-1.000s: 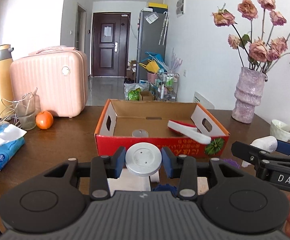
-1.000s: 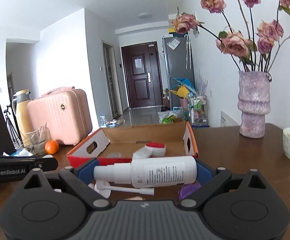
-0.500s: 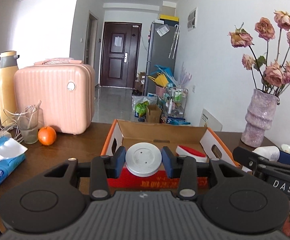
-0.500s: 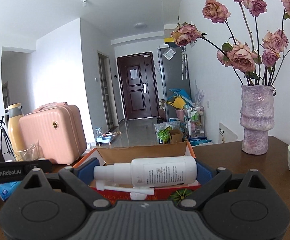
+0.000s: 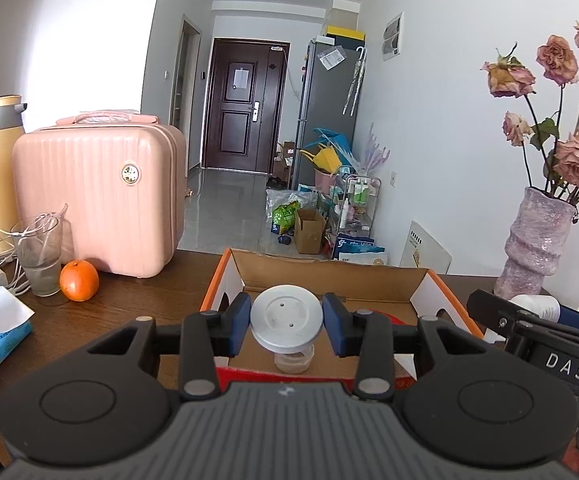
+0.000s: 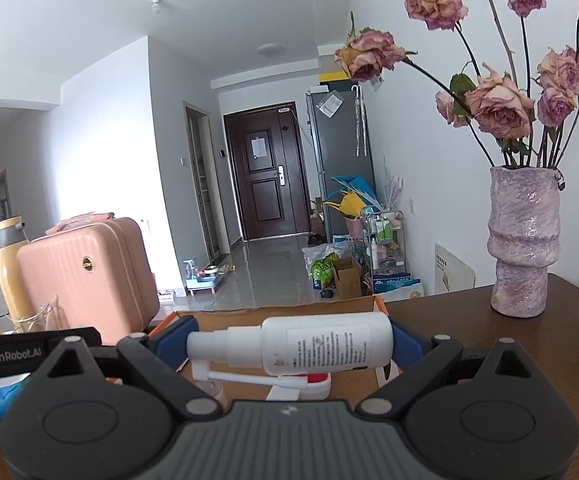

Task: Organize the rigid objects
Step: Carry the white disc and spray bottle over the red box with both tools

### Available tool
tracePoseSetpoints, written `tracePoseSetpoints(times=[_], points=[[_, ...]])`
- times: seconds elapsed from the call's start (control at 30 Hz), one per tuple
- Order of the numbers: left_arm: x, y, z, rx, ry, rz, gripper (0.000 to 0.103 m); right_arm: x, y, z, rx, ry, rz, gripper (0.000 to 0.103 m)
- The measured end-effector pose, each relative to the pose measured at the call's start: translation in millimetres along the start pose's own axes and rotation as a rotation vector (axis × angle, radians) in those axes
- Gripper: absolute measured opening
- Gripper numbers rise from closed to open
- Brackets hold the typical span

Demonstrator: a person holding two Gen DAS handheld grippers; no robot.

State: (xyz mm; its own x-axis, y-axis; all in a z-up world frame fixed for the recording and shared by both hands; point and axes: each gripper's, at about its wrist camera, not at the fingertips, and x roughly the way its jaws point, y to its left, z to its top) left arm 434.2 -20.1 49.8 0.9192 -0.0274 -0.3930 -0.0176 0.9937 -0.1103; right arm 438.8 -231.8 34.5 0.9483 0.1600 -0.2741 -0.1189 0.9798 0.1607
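While both grippers hang above cardboard box [image 5: 325,276], each carries load. Left gripper [image 5: 286,322] tilted slightly downward, blue pads clamped on rim of silver disc [image 5: 286,316], disc face toward camera, over box interior; small clear jar [image 5: 294,361] sits below in box. Right gripper [image 6: 289,342] near level, jaws wide, gripping white spray bottle [image 6: 309,346] lengthwise, nozzle pointing left, above box. Red-and-white item [image 6: 313,380] lies in box beneath bottle. Orange [image 5: 78,281], pink case [image 5: 97,196] left on table [image 5: 137,300]; vase [image 6: 523,240] right.
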Motion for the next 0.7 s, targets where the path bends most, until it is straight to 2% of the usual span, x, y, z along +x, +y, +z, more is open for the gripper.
tracePoseSetpoints(times=[0.7], points=[[64, 4, 14, 0.016, 0.028, 0.040, 0.040, 64, -3, 7, -0.033, 0.061, -0.023, 0.098]])
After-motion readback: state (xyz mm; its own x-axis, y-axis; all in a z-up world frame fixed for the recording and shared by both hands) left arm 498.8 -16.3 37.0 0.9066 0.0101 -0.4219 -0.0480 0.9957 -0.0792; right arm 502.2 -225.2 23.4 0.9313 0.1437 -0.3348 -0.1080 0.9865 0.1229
